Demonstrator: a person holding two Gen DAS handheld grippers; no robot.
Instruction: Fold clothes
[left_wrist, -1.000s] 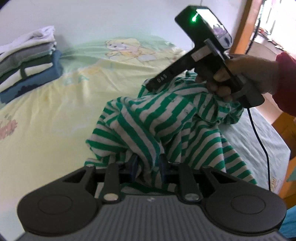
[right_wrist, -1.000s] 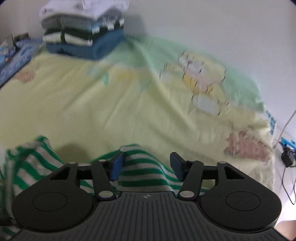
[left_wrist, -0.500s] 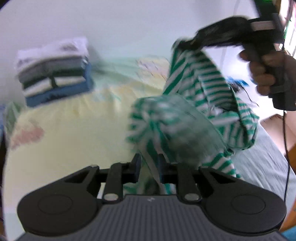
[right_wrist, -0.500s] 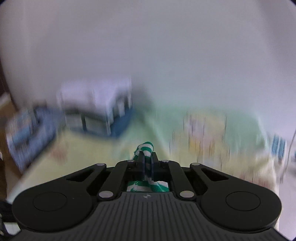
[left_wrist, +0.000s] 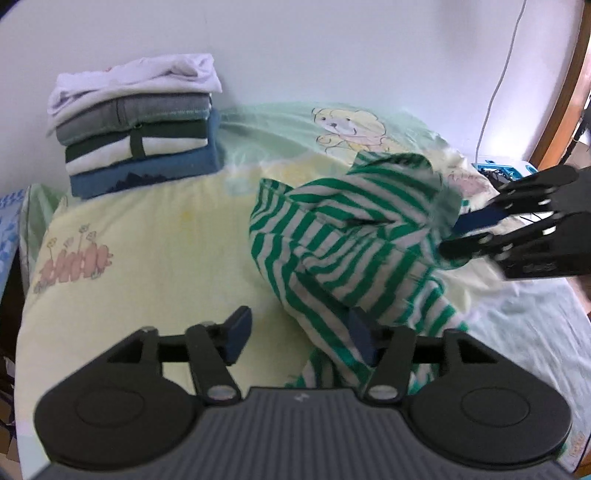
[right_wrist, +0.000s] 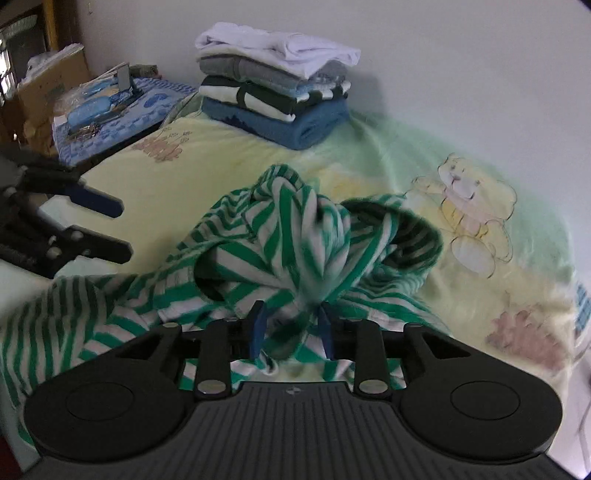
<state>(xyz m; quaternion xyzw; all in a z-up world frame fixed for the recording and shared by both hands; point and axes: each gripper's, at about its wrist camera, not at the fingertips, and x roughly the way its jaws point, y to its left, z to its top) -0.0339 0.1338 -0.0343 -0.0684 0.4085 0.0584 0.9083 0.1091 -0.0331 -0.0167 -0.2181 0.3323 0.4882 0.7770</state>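
A green-and-white striped shirt (left_wrist: 354, 243) lies bunched in a heap on the yellow-green bed sheet (left_wrist: 147, 240). My left gripper (left_wrist: 299, 336) is opening, its jaws wide apart. The cloth only drapes against its right finger (left_wrist: 360, 338). In the right wrist view the shirt (right_wrist: 295, 229) is blurred with motion. My right gripper (right_wrist: 291, 326) is opening too, with a loose fold between its pads and no squeeze on it. The two grippers face each other across the heap: the right gripper (left_wrist: 452, 238) at the shirt's far edge, the left gripper (right_wrist: 122, 229) to the left of it.
A stack of folded clothes (left_wrist: 140, 147) (right_wrist: 277, 85) stands at the head of the bed by the white wall. A blue patterned surface with small items (right_wrist: 110, 103) and a cardboard box (right_wrist: 48, 85) sit beyond the bed's left side. A wooden door frame (left_wrist: 561, 92) stands at right.
Half a second ago both grippers were shut on the shirt and held it up. Now both stand open and the shirt has dropped onto the bed between them.
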